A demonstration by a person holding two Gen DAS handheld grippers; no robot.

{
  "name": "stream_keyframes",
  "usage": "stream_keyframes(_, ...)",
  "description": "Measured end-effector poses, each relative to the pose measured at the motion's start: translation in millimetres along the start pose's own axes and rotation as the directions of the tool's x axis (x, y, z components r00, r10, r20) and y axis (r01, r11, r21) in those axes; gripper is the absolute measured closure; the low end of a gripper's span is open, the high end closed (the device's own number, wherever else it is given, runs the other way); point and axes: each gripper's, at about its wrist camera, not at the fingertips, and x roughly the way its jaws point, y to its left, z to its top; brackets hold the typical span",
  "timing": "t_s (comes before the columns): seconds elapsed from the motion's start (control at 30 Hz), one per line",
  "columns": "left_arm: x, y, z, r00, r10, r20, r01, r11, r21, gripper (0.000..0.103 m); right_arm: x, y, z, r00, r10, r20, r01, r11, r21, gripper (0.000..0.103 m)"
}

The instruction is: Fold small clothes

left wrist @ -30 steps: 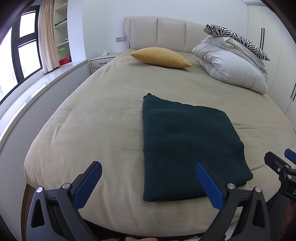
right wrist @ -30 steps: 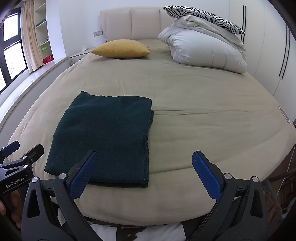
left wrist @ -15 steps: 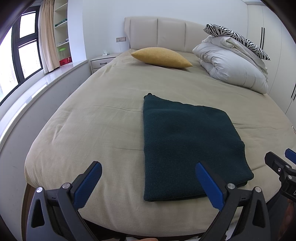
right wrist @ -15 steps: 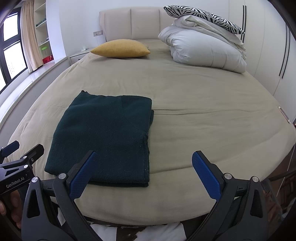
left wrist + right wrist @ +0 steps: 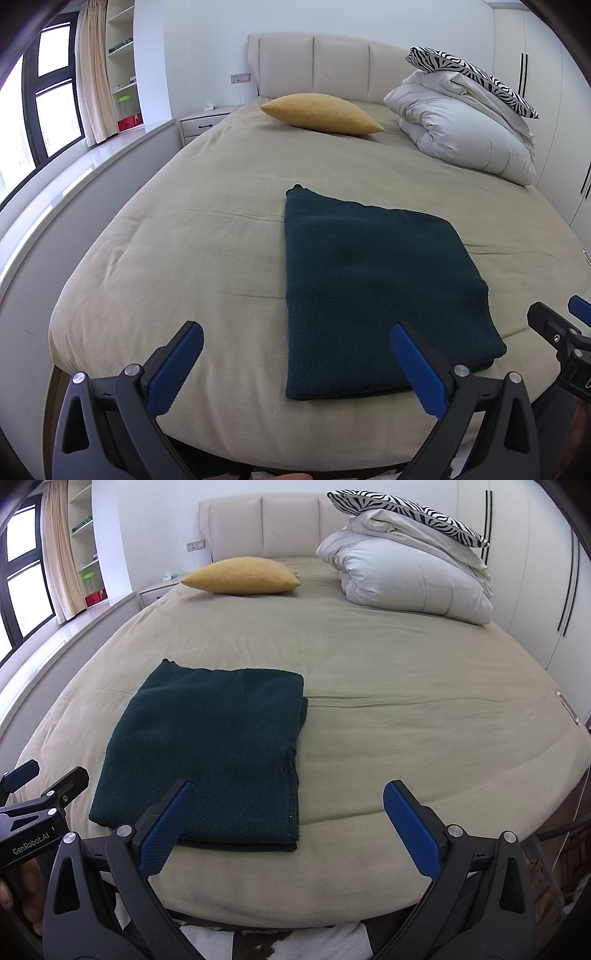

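Observation:
A dark green knit garment (image 5: 373, 291) lies folded into a flat rectangle on the beige bed (image 5: 177, 258), near its front edge; it also shows in the right wrist view (image 5: 210, 753). My left gripper (image 5: 295, 365) is open and empty, held in front of the bed's edge, left of the garment's near edge. My right gripper (image 5: 284, 830) is open and empty, held at the garment's near right corner without touching it. The right gripper also shows at the edge of the left wrist view (image 5: 557, 339), and the left gripper in the right wrist view (image 5: 33, 801).
A yellow pillow (image 5: 321, 114) lies at the head of the bed. A white duvet (image 5: 465, 136) with a zebra-print pillow (image 5: 469, 74) is piled at the back right. A window ledge (image 5: 74, 162) runs along the left, a wardrobe (image 5: 546, 572) on the right.

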Motion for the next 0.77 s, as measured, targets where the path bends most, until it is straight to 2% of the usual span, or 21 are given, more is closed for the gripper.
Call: stream_keyframes(0.77,3.5,1.0,-3.0,1.0,-0.01,0.004,0.009,1.0,0.013,0.0,0.5,-0.9,-2.7,1.0,0.011,-0.01,-0.011,1.0,0.005,0.0)
